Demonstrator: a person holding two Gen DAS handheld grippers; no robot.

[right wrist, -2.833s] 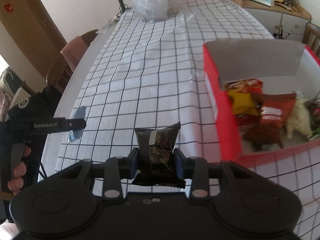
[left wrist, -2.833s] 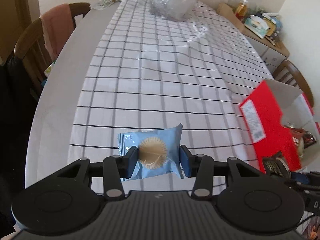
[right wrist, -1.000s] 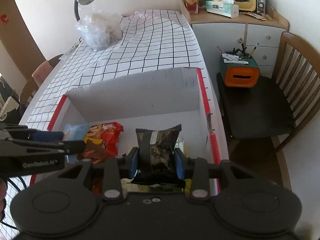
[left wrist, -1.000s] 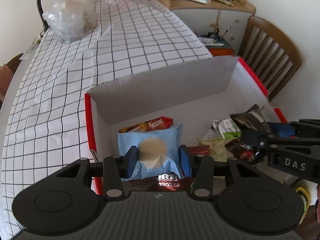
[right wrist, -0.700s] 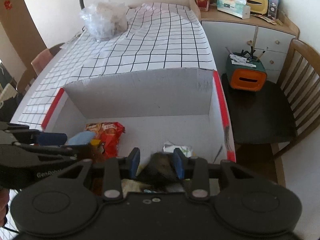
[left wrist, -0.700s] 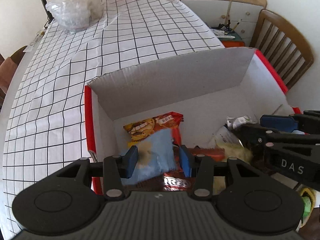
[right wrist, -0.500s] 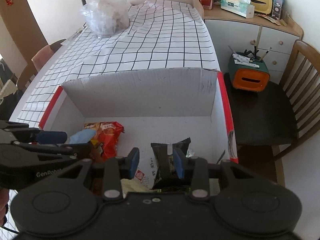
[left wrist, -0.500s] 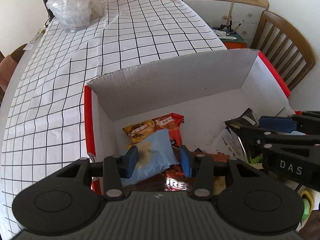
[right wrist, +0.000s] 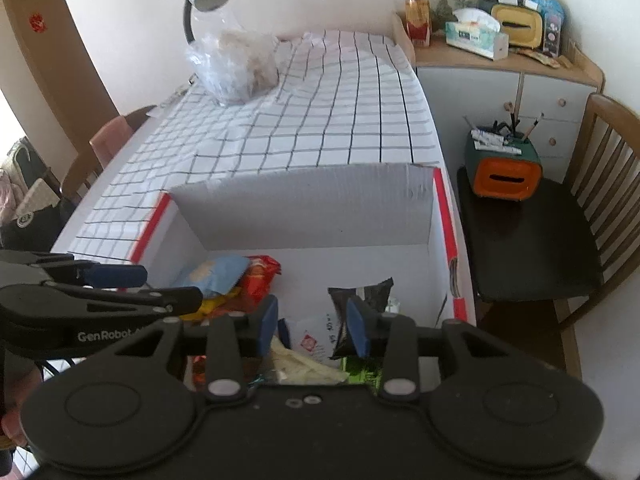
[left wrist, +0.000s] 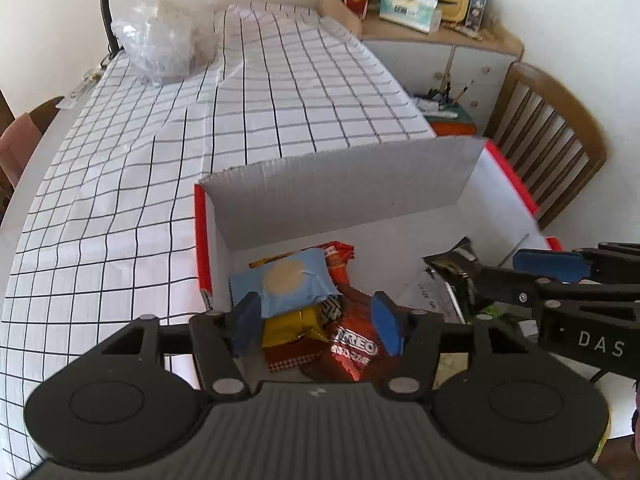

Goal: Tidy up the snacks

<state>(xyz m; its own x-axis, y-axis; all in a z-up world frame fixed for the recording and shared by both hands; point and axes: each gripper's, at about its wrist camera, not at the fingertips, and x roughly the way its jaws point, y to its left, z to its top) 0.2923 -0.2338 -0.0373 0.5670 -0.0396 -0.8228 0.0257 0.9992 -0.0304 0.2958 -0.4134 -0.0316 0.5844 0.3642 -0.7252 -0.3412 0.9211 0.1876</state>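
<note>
Scanning from left: checked cloth on counter (left wrist: 280, 112), red snack box (left wrist: 201, 240) at its near edge.
Left gripper (left wrist: 316, 322): jaws apart, just been widening, nothing between them.
Blue cake packet (left wrist: 284, 280): lying in box's left side atop orange and yellow packets.
Right gripper (right wrist: 314, 326): jaws apart, empty.
Black snack packet (right wrist: 360, 308): lying in box's right side.

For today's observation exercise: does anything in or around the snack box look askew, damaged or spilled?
Little stands out. The blue packet lies tilted atop other snacks, and the black packet leans upright. The box looks intact; nothing has spilled.
</note>
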